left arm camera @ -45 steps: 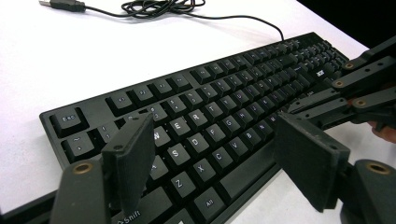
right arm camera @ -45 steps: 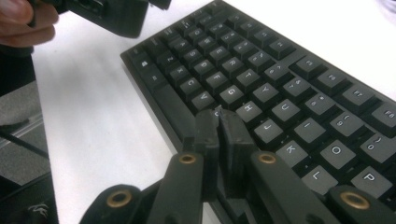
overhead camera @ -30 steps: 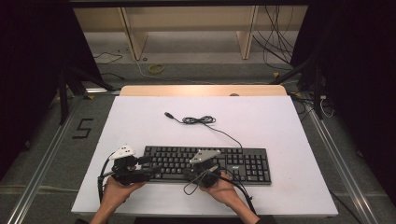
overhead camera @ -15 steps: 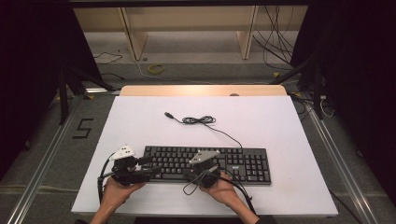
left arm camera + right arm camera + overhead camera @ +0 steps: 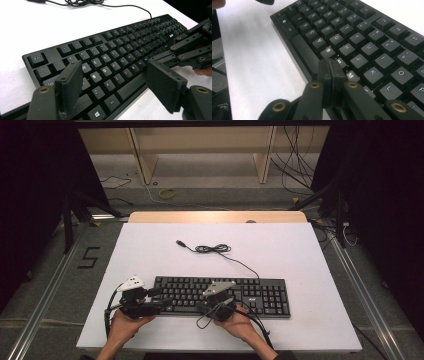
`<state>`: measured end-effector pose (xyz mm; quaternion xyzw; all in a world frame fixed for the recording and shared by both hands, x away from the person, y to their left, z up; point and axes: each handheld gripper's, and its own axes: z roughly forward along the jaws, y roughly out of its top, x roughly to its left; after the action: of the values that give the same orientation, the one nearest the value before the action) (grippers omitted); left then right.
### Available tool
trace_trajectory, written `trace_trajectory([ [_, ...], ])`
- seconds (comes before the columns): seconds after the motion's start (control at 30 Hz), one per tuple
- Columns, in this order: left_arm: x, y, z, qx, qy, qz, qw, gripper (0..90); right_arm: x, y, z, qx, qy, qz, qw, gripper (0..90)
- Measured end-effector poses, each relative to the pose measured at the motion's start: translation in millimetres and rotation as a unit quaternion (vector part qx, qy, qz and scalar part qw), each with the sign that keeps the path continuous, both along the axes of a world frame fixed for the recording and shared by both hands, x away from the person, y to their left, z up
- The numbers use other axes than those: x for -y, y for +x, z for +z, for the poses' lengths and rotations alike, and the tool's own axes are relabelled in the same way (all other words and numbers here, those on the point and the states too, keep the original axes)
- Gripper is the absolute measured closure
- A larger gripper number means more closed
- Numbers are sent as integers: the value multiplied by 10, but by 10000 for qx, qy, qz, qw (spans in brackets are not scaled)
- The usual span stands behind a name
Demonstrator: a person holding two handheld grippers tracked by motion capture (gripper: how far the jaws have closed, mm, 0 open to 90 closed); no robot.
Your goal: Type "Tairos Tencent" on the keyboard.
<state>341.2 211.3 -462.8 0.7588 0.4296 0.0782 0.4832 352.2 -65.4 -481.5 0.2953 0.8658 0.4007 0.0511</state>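
Observation:
A black keyboard point(image 5: 250, 292) lies near the front edge of the white table point(image 5: 310, 255); its cable point(image 5: 214, 249) coils behind it, with the plug lying loose. My left gripper point(image 5: 161, 301) is at the keyboard's left front corner and stands open. In the left gripper view point(image 5: 115, 75) one jaw hovers over the Tab and Caps keys and the other over the table by the space bar, gripping nothing. My right gripper point(image 5: 210, 304) is at the keyboard's front middle, shut and empty. Its joined tips point(image 5: 329, 65) rest over the N key of the keyboard point(image 5: 367, 32).
A hand holds each gripper at the table's front edge. The right gripper point(image 5: 190, 50) also appears in the left gripper view, lying along the keyboard's front. Beyond the table's far wooden edge point(image 5: 215, 216) are floor cables and shelf legs.

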Motion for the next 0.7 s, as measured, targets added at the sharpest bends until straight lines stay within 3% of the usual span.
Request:
trace_trajectory([
  [0.1, -6, 3, -1, -12, -29, 27, 10000, 294, 22, 7, 25, -13, 129, -24, 9999, 874],
  [0.17, -11, 6, -1, -2, -17, 24, 10000, 294, 66, 28, 72, -16, 352, -64, 9994, 851],
  [0.4, -21, 11, -3, -18, 11, 52, 10000, 294, 119, 54, 139, 43, 494, -123, 9987, 784],
  [0.6, -26, 15, -11, -66, 60, 58, 9999, 313, 131, 102, 165, -56, 604, -180, 9980, 644],
  [0.7, -26, 16, -10, -112, 148, 79, 9998, 327, 120, 117, 167, -63, 633, -188, 9978, 617],
])
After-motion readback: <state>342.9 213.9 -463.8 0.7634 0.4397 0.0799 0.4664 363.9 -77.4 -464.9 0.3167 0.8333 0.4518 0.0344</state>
